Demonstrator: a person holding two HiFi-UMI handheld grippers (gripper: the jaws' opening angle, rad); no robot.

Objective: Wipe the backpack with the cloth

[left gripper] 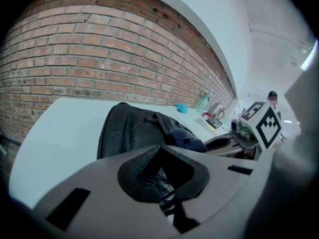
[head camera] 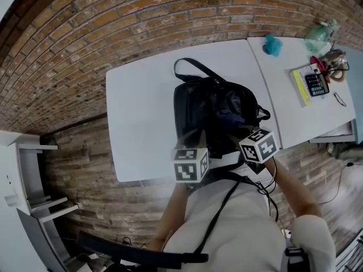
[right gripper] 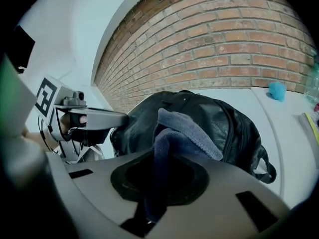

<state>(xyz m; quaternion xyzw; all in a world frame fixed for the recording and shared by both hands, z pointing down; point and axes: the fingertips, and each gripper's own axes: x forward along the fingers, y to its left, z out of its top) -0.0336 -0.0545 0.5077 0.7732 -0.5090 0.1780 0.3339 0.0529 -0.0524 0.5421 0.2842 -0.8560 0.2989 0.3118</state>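
The cloth [right gripper: 175, 133] is pinched in the right gripper's [right gripper: 147, 217] closed fingers [right gripper: 89, 198], the backpack [right gripper: 227, 118] just beyond is clamped shut in the left gripper [left gripper: 169, 209], and wiping is judged barely begun.

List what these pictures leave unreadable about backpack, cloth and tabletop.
- Head view: the marker cubes cover both grippers' jaws and the black leathery backpack's near edge.
- Right gripper view: the dark blue cloth in the right gripper hides whether it touches the backpack.
- Left gripper view: the left gripper's own body hides the backpack's near side.
- Head view: objects on the white right-hand table are too small to name.
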